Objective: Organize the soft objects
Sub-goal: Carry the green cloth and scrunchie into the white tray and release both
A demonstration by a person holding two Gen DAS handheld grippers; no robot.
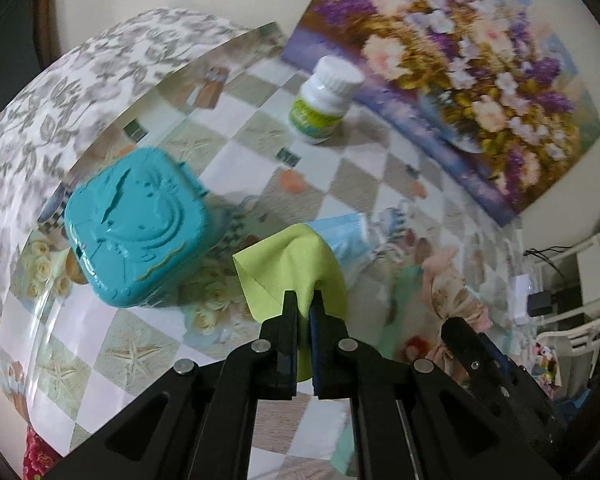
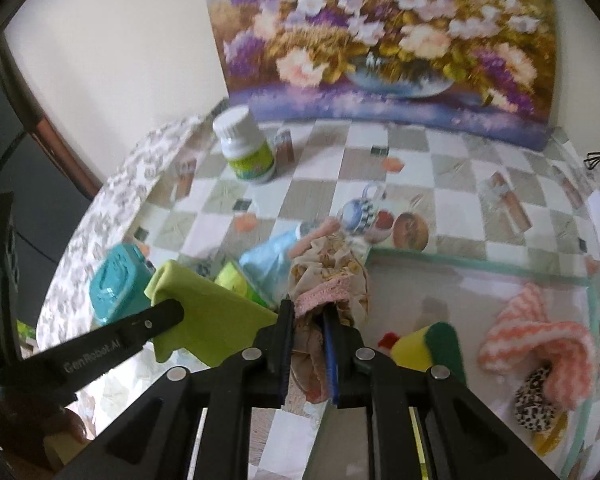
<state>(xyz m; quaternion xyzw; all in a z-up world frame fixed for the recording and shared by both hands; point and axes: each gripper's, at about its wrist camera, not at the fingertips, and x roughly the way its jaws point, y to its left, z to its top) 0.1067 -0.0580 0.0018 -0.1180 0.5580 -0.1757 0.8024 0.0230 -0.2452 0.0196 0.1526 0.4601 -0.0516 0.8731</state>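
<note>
your left gripper (image 1: pixel 305 300) is pinching the green cloth (image 1: pixel 296 268), lifting it off the table (image 1: pixel 380 168) beside the teal box (image 1: pixel 136 224) so it is hanging free to carry. your right gripper (image 2: pixel 305 312) is clamping the floral fabric (image 2: pixel 332 268) near the left edge of the tray (image 2: pixel 480 270), probably heading inside. there the sponge (image 2: pixel 428 346) and pink knit cloth (image 2: pixel 540 336) are already lying. the white bottle (image 2: pixel 246 144), being hard, is standing near the table's far edge by the painting (image 2: pixel 380 32).
</note>
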